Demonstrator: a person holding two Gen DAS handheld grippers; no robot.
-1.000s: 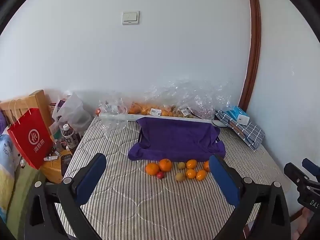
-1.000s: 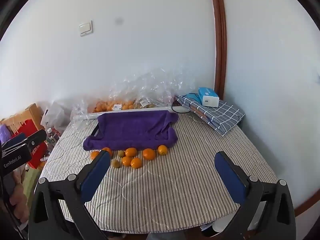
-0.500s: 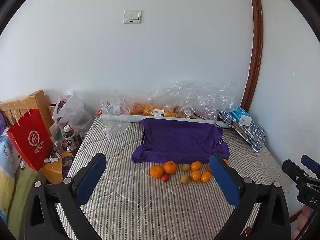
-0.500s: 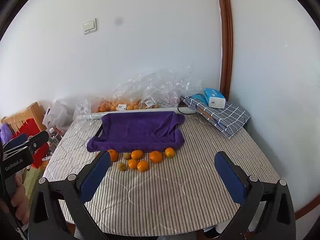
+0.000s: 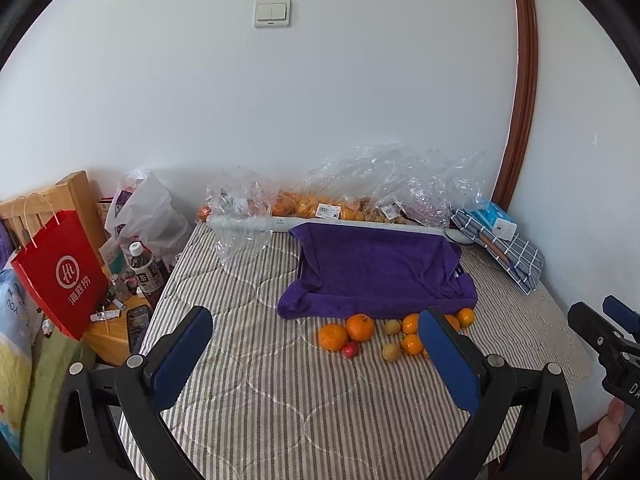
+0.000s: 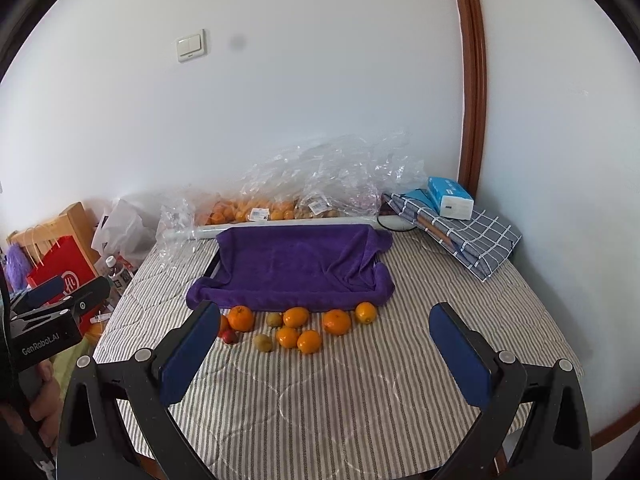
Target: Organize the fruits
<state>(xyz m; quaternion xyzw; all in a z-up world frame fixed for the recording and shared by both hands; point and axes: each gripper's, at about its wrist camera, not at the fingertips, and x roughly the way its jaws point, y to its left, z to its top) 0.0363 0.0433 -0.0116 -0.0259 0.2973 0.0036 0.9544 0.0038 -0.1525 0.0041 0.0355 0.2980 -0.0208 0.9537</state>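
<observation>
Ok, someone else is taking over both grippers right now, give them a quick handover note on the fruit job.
Left gripper: open, empty, held above the striped bedcover.
Right gripper: open, empty, also short of the fruit.
Fruit: loose oranges, two greenish fruits and a small red fruit lie in a cluster on the cover, just in front of the purple towel, which drapes over a tray-like thing.
Done: nothing sorted yet.
Left: pick up and organize every piece.

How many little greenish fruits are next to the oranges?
2 greenish fruits: one sits by the purple towel; the other lies nearer the camera, right of the red fruit. Others may be hidden.
</observation>
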